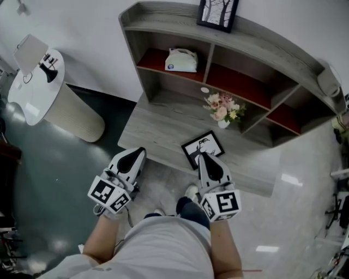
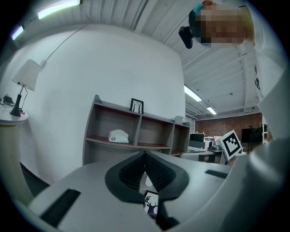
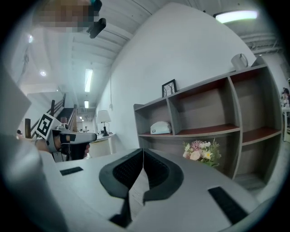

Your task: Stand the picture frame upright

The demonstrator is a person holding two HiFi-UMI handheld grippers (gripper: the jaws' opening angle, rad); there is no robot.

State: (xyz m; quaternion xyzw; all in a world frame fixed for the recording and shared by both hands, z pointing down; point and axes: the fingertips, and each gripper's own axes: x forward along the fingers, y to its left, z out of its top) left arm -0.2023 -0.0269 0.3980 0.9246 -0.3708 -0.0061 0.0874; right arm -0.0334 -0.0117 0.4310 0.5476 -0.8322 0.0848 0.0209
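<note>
The picture frame (image 1: 203, 148) lies flat on the grey bench (image 1: 158, 125), face up and turned corner-wise, near the front edge and a little in front of the small vase of flowers (image 1: 223, 109). The right gripper (image 1: 202, 157) is clenched with nothing between its jaws, and from the head view its tip sits over the frame's near edge; whether it touches cannot be told. The left gripper (image 1: 140, 150) is likewise clenched and empty, held at the bench's front edge, apart from the frame and to its left. In the left gripper view the frame's deer print (image 2: 151, 205) shows just below the closed jaws. On top of the shelf unit (image 1: 272, 60) behind the bench, a second frame (image 1: 218, 12) stands upright.
</note>
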